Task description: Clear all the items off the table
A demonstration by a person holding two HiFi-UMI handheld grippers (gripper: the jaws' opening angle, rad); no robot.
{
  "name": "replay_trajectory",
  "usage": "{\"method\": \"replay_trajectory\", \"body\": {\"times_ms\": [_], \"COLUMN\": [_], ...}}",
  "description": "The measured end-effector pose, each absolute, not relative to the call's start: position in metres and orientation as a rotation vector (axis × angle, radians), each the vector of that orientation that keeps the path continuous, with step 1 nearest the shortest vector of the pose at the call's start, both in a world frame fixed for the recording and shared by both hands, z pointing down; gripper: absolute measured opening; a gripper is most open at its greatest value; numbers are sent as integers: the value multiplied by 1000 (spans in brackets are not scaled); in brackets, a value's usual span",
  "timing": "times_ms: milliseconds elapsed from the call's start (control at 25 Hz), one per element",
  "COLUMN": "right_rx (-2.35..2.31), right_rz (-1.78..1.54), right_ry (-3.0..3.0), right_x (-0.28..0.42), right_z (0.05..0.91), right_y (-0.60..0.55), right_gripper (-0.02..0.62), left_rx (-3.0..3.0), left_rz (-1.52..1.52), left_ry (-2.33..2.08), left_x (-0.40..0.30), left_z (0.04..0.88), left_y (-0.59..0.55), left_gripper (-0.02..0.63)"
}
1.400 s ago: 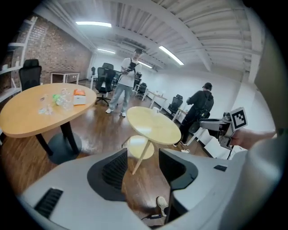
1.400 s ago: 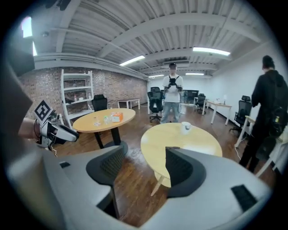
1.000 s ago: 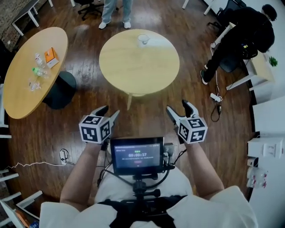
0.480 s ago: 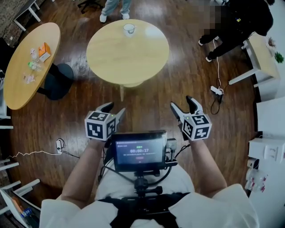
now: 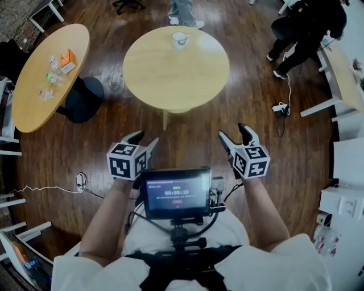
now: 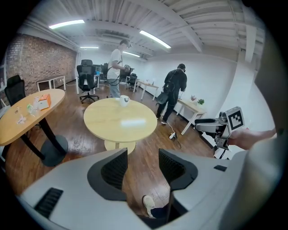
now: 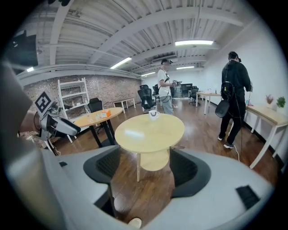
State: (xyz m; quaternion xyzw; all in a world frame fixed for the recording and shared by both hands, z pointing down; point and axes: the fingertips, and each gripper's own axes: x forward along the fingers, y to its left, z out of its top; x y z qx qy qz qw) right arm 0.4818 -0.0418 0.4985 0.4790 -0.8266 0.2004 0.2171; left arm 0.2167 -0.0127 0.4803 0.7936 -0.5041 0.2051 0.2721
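A white cup (image 5: 180,38) stands alone at the far edge of the round light-wood table (image 5: 176,71). The same cup (image 6: 124,99) shows in the left gripper view and, as cup (image 7: 154,114), in the right gripper view, each time far beyond the jaws. My left gripper (image 5: 143,141) and right gripper (image 5: 234,135) hover over the wooden floor well short of the table, side by side. Both stand open with nothing between the jaws: left gripper (image 6: 141,161), right gripper (image 7: 145,166).
An oval side table (image 5: 34,96) at the left carries an orange box (image 5: 67,60) and plastic bottles (image 5: 52,77). A person in black (image 5: 304,25) stands by a desk at the right, another person (image 5: 185,11) behind the round table. A power strip (image 5: 280,106) lies on the floor.
The head view has swung a little, so the round table and cup sit slightly differently in frame. Both grippers stay open in the same places in front of me.
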Motion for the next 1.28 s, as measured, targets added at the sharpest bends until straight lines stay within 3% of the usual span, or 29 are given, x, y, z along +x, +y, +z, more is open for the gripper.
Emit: {"method": "replay_trajectory", "body": {"times_ms": [800, 1120, 1200, 1280], "right_rx": [1512, 1480, 1478, 1475], "right_rz": [550, 538, 535, 529], "right_ry": [-2225, -2230, -2233, -2238], "right_x": [309, 274, 274, 274], "right_z": [485, 494, 499, 507], "right_y": [-120, -158, -181, -209], "right_gripper": [376, 377, 457, 459], "left_rx": [2145, 2070, 2056, 2034], "left_rz": [563, 528, 536, 547], "left_ry": [-1344, -1335, -1332, -1337], "left_x": [-11, -43, -42, -42], "left_z": [481, 503, 509, 514], "left_y": [-39, -52, -63, -77], "left_gripper": [222, 233, 233, 233]}}
